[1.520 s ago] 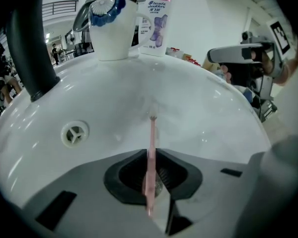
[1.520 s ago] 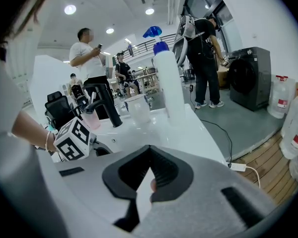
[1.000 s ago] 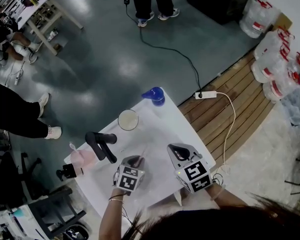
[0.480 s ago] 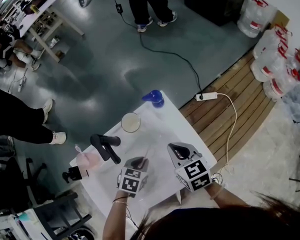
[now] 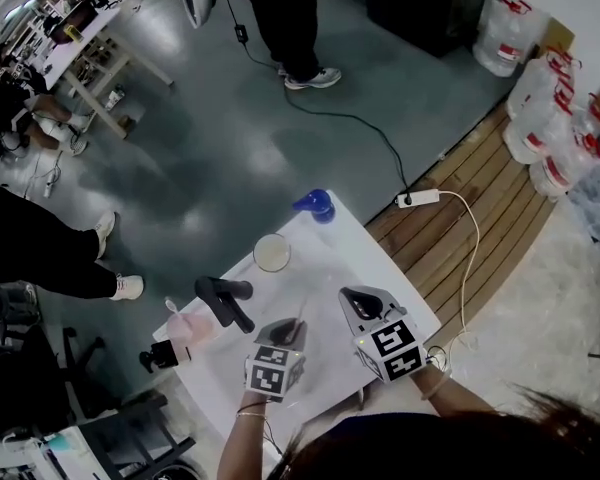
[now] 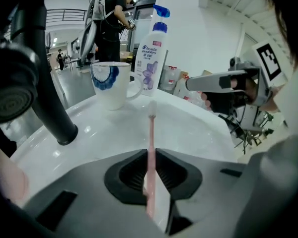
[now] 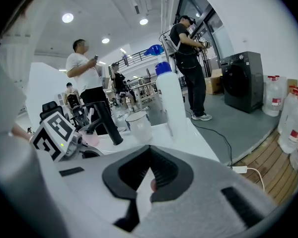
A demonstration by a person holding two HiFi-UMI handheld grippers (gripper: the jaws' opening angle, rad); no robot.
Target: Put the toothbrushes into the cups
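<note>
So that its bristles can be led into the white cup [image 6: 111, 85] ahead, the pink toothbrush [image 6: 151, 133] is clamped by the handle in the left gripper [image 6: 150, 152] jaws — low over the white top [image 5: 330, 258]. The right gripper [image 7: 149, 150] is held aside, jaws together, seemingly empty; the black tap [image 5: 225, 300] is judged the nearest obstacle.

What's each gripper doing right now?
Left gripper: closed on the pink toothbrush.
Right gripper: closed, nothing visible in it.
</note>
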